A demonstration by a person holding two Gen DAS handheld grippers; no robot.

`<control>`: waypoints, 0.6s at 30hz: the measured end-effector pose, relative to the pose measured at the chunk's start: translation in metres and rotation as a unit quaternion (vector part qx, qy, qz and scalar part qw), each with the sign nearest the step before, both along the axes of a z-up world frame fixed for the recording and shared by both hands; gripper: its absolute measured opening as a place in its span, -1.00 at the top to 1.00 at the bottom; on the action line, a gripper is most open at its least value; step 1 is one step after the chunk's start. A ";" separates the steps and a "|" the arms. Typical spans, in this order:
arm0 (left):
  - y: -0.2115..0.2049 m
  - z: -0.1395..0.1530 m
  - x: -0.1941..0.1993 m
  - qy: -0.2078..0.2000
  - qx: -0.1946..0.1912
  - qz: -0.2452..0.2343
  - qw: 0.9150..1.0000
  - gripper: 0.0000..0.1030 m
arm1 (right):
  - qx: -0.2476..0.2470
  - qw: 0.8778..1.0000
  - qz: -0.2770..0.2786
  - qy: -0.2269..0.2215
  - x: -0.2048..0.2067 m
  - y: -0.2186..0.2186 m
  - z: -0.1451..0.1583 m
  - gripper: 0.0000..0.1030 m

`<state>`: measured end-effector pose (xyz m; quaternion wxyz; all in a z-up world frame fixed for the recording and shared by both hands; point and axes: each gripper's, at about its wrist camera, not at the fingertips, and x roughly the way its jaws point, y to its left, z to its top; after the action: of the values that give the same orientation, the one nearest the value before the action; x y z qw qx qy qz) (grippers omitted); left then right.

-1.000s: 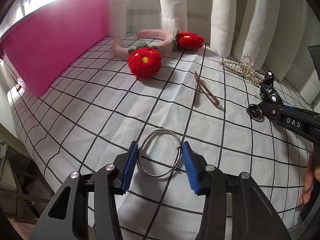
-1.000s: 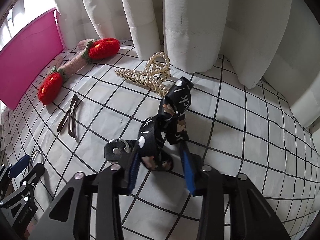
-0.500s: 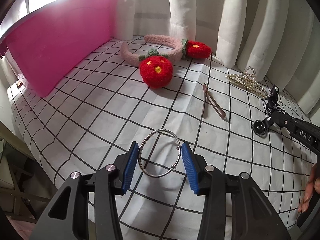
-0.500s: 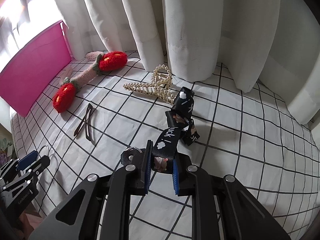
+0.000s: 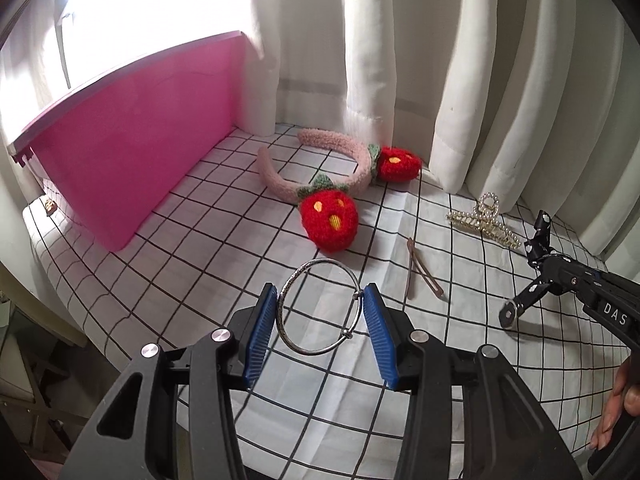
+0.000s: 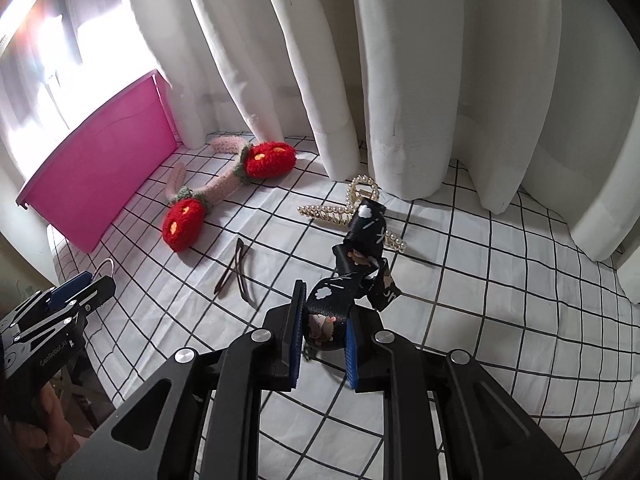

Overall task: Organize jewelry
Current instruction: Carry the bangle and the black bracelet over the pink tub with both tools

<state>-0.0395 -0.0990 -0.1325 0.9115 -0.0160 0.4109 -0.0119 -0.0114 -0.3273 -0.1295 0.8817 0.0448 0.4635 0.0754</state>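
Observation:
My left gripper (image 5: 320,320) is shut on a silver bangle (image 5: 320,306), held upright above the checked cloth; it also shows in the right wrist view (image 6: 76,284). My right gripper (image 6: 322,340) is shut on a black printed ribbon bow (image 6: 352,268), lifted off the cloth; it also shows in the left wrist view (image 5: 538,280). A pink storage box (image 5: 120,152) stands at the far left. On the cloth lie a pink headband with red strawberries (image 5: 332,192), a brown hair clip (image 5: 420,272) and a pearl claw clip (image 5: 484,224).
White curtains (image 6: 360,80) hang along the back of the table. The table's checked cloth (image 5: 200,260) ends at a front-left edge near the left gripper. The pink box (image 6: 100,168) sits against the left edge.
The left gripper lifted the bangle off the cloth and rose. The right gripper closed on the ribbon bow and raised it.

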 end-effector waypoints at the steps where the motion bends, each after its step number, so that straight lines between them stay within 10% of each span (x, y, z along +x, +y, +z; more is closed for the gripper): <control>1: 0.003 0.005 0.001 -0.005 0.001 0.000 1.000 0.16 | 0.003 1.000 0.000 -0.002 0.000 0.002 0.004 0.67; 18: 0.058 0.098 0.031 -0.083 -0.008 -0.024 0.996 0.16 | 0.004 0.996 0.004 -0.084 0.014 0.064 0.088 0.67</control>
<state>-0.0083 -0.0409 -0.0346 0.9417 -0.0129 0.3341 -0.0381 0.0030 -0.2631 -0.0412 0.9169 0.0398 0.3881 0.0840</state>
